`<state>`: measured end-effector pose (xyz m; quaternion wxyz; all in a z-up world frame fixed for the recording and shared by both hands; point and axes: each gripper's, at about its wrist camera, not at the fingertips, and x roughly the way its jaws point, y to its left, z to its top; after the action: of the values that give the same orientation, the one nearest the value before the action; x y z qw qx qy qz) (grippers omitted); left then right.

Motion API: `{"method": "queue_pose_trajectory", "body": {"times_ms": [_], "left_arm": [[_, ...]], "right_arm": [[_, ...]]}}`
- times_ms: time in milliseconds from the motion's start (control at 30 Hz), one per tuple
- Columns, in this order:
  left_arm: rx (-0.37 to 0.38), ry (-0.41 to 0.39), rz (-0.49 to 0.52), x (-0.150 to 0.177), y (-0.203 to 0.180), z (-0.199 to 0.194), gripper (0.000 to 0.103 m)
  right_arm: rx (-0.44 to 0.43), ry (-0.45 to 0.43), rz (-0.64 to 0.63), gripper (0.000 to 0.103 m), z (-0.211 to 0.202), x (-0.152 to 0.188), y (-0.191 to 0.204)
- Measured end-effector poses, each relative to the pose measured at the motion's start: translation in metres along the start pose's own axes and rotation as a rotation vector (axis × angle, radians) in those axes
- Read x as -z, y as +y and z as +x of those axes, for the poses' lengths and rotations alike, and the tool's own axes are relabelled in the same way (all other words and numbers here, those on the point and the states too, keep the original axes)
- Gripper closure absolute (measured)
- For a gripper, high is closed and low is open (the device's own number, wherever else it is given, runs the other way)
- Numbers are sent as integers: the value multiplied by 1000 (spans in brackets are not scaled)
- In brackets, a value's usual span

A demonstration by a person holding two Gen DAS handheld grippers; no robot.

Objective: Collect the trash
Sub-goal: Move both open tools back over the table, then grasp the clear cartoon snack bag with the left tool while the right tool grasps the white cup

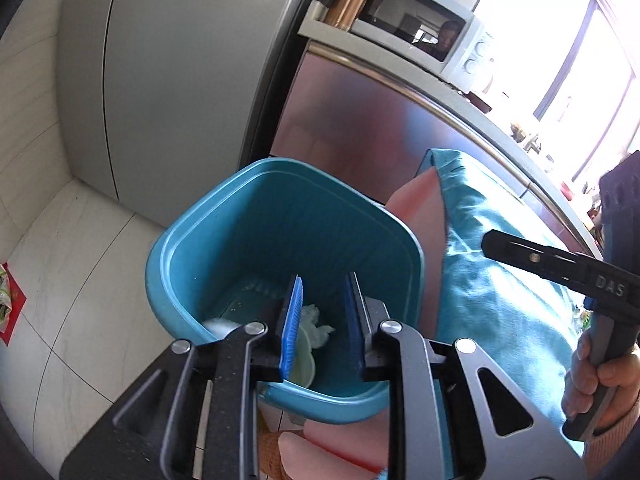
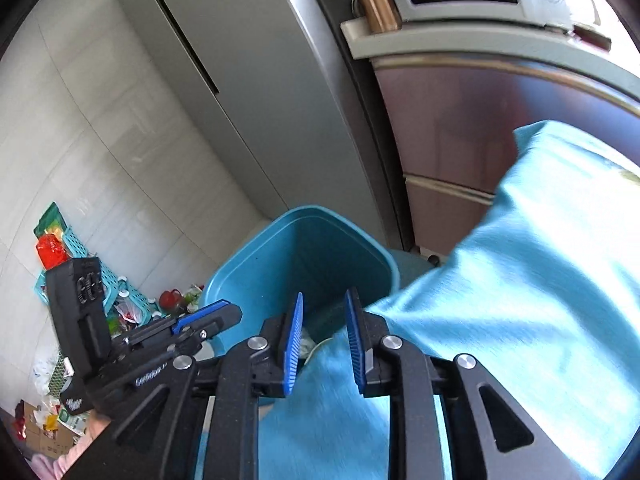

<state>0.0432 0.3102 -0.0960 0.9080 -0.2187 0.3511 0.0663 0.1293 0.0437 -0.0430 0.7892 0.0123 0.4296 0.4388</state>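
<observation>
A blue plastic bin (image 1: 280, 216) stands on the tiled floor, with a crumpled white tissue (image 1: 316, 320) and a pale green round piece (image 1: 306, 356) at its bottom. My left gripper (image 1: 325, 284) hovers over the bin's near rim, open, with nothing between its blue pads. The right gripper (image 1: 504, 248) reaches in from the right, held by a hand (image 1: 600, 376). In the right wrist view the right gripper (image 2: 324, 300) is open and empty above the bin (image 2: 320, 248). The left gripper (image 2: 212, 316) sits beside it on the left.
A teal cloth (image 1: 500, 300) over something pink (image 1: 420, 208) presses against the bin's right side. A silver fridge (image 1: 160, 80), a brown cabinet (image 1: 360, 120) and a microwave (image 1: 424, 28) stand behind. A turquoise basket (image 2: 112, 280), red packets (image 2: 50, 250) and a cardboard box (image 2: 40, 436) litter the floor at left.
</observation>
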Motion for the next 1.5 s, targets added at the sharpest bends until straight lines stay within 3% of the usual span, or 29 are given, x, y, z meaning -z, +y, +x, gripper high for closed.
{"method": "queue_pose_trajectory", "body": {"times_ms": [100,367,567,833,1033,1233,1500], "left_arm": [[21,-35,42,2,-18,-13,73],[185,-75,206,16,-100,-38,57],[326,-34,348,37,-178,-35,54],[452,47,489,74,-265,-23,51],[498,96,573,93,-316,-6,48],[493,134,636,100,-352,11,48],[455,151,681,101,-378,24,49]], "right_arm": [[-1,-54,-26,71,-34,10,1],[77,-184,-11,67,-123,49,-20],[191,-267,58,64,-177,87,-51],[346,-321,193,62,-237,149,-100],[472,-367,292,62,-274,181,-135],[577,-398,345,62,-293,190,-164],[619,-377,356,62,-292,189,-188]]}}
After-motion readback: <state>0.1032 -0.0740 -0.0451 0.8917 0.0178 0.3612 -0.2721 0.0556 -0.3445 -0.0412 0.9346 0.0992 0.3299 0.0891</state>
